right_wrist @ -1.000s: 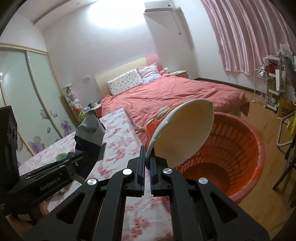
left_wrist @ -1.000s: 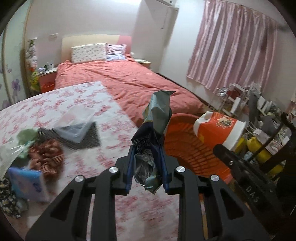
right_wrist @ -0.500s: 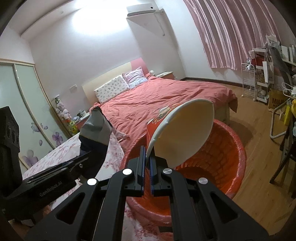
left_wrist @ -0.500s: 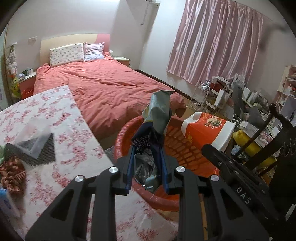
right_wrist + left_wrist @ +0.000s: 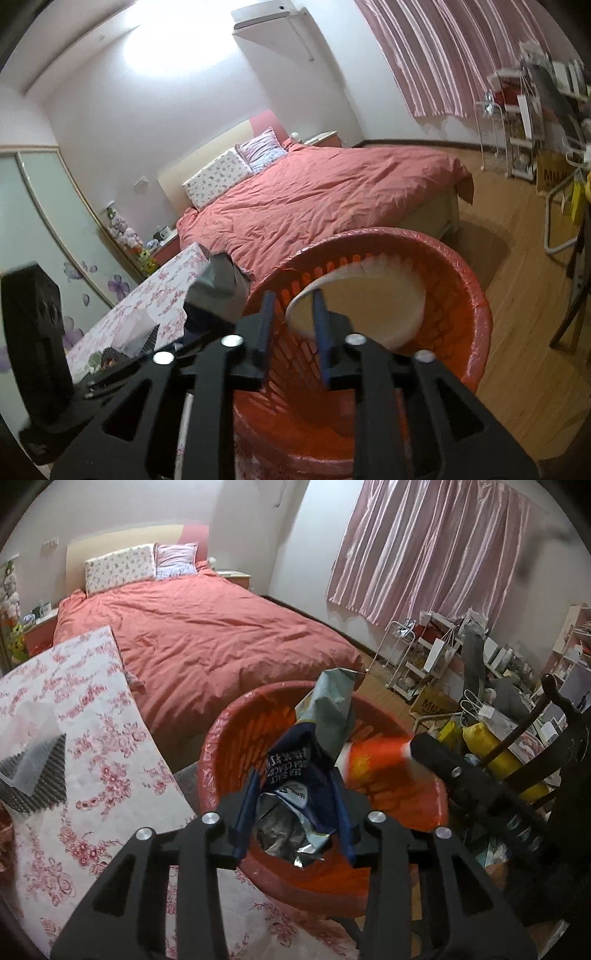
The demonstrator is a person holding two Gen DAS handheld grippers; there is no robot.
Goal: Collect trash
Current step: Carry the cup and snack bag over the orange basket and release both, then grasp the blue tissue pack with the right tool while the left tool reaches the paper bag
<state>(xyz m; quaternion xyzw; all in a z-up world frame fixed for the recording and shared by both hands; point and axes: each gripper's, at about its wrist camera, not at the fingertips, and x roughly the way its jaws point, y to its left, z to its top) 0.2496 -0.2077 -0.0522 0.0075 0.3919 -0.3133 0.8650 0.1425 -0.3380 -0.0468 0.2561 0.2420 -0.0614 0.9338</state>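
Both grippers' jaws are opening over the red basket (image 5: 229,738): left gripper (image 5: 295,812) around the snack bag (image 5: 321,716), right gripper (image 5: 293,325) beside the falling cup (image 5: 369,295); the crumpled bag could snag and miss.

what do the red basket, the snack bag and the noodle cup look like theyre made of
Red basket: probably moulded plastic, glossy rim, slotted lattice walls.
Snack bag: likely foil-lined plastic film; crinkled, dull silver inside, printed navy outside.
Noodle cup: seemingly paper or foam, matte cream inside; blurred, so uncertain.
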